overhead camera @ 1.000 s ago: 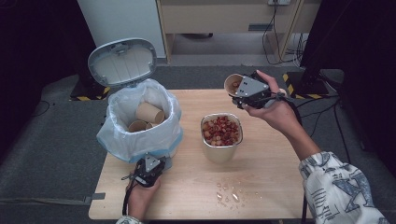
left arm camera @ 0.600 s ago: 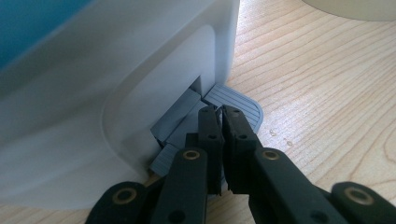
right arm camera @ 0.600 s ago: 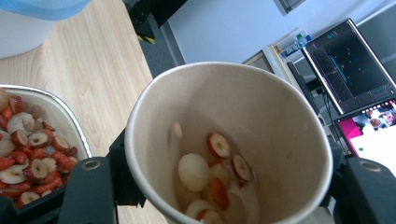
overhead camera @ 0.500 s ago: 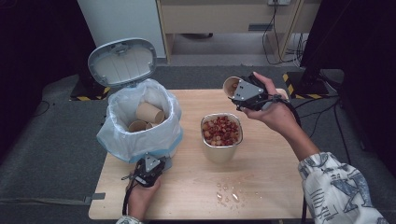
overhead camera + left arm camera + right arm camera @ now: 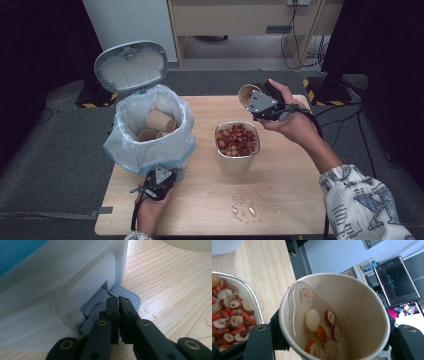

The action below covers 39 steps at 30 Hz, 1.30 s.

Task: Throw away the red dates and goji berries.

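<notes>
In the high view, my right gripper (image 5: 251, 98) is shut on a tilted paper cup (image 5: 247, 93), held in the air just behind a metal bowl (image 5: 237, 163) of red and white fruit slices (image 5: 237, 139). In the right gripper view, the cup (image 5: 359, 312) holds clear liquid and a few fruit slices, with my right gripper's (image 5: 334, 342) jaws on either side of it and the bowl (image 5: 255, 298) at the left. My left gripper (image 5: 164, 173) is shut, its tips (image 5: 117, 300) resting on the grey pedal (image 5: 128, 294) at the base of the white bin (image 5: 62, 290).
The bin's lid (image 5: 131, 66) stands up and its bag (image 5: 150, 147) holds several used paper cups (image 5: 159, 120). A few wet drops (image 5: 243, 205) lie on the wooden table (image 5: 290, 190) near the front edge. Dark stands and cables are behind the table on the right.
</notes>
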Available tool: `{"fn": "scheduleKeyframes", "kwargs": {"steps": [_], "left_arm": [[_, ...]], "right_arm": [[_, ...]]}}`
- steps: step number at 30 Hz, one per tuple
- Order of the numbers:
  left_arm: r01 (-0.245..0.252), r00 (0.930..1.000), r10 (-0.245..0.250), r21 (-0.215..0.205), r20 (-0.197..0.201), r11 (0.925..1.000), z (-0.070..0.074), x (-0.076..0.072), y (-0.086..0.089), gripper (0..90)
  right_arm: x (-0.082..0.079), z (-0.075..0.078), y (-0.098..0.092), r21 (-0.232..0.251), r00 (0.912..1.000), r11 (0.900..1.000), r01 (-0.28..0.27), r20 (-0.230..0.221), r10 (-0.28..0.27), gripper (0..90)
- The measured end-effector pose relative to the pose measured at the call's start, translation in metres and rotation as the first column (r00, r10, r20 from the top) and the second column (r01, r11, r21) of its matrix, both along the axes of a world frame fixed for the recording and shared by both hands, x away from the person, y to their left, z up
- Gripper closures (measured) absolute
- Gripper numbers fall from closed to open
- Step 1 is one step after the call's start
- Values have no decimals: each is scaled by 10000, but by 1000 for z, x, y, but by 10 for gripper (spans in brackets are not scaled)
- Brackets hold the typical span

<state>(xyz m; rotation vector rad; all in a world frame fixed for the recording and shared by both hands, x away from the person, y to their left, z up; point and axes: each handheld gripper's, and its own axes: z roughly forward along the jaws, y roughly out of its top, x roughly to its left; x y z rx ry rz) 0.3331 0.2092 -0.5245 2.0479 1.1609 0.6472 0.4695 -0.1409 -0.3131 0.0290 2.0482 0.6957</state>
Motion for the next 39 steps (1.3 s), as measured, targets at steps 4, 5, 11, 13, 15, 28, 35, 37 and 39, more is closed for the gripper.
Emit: {"fn": "scheduleKeyframes", "kwargs": {"steps": [4, 5, 11, 13, 15, 28, 35, 37, 39], "left_arm": [[-19, 10000, 19, -32, 16, 10000, 0, 0, 0, 854], [0, 10000, 0, -5, -3, 10000, 0, 0, 0, 854], [-2, 10000, 2, -7, -6, 10000, 0, 0, 0, 854], [-1, 10000, 1, 3, -4, 10000, 0, 0, 0, 854], [-26, 10000, 26, -35, 12, 10000, 0, 0, 0, 854], [-25, 10000, 25, -33, 12, 10000, 0, 0, 0, 854], [-26, 10000, 26, -25, 7, 10000, 0, 0, 0, 854], [-28, 10000, 28, -38, 3, 10000, 0, 0, 0, 854], [-29, 10000, 29, -27, 8, 10000, 0, 0, 0, 854]], "right_arm": [[-1, 0, 2, -103, 10000, 9999, -22, 31, 22, 335], [-2, 0, 3, -165, 10000, 9998, -64, 37, 65, 335], [-4, 1, 4, -505, 9997, 9987, -97, 215, 108, 335], [-5, 1, 4, -598, 9996, 9982, -103, 273, 119, 336], [-6, 1, 6, -750, 9994, 9971, -123, 304, 146, 335], [-9, 2, 10, -1461, 9975, 9891, -160, 663, 259, 335], [-10, 4, 9, -1521, 9970, 9883, -127, 738, 242, 335], [-9, 4, 9, -1504, 9971, 9885, -136, 727, 247, 335], [-9, 5, 9, -1507, 9970, 9885, -141, 731, 254, 335]]}}
